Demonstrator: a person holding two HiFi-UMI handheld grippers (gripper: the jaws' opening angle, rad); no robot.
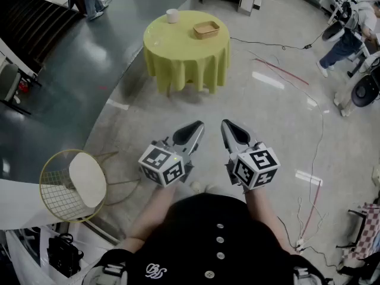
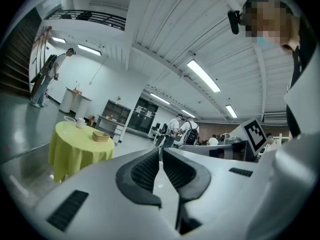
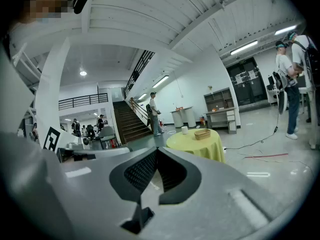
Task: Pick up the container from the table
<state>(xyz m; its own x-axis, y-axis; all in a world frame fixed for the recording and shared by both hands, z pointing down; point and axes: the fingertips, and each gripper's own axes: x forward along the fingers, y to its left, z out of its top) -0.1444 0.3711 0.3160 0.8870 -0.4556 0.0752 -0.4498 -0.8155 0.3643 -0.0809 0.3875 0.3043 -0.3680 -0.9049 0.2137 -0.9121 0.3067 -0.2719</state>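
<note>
Room: large hall with a glossy grey floor (image 1: 249, 117), white walls and ceiling strip lights; a dark staircase (image 1: 29, 22) climbs at the far left of the head view.
Table (image 1: 178, 58): round, draped to the ground in a yellow-green cloth, standing alone well ahead of both grippers.
Container (image 1: 206, 29): shallow tan basket-like tray, sitting upright on the tabletop toward its right side in the head view, with nothing touching it.
Cup (image 1: 172, 15): small and white, on the far edge of the same tabletop, apart from the container and to its left.
Left gripper (image 1: 199, 124): held roughly level in front of the person's body, its grey jaws pressed together with nothing between them, tip aimed toward the table.
Right gripper (image 1: 225, 123): just beside the left one, tipped slightly downward, jaws likewise closed on nothing; the two tips lean toward each other without touching.
Marker cubes: a black-and-white patterned cube sits at the rear of each gripper, near the person's wrists.
Wire chair (image 1: 74, 186): gold frame with a pale round seat, at the lower left, well away from the table.
Cables (image 1: 285, 70): thin red and black lines trailing across the floor to the right of the table.
Bystanders (image 1: 347, 40): people standing at the far right edge and by the staircase, well away from the table.
</note>
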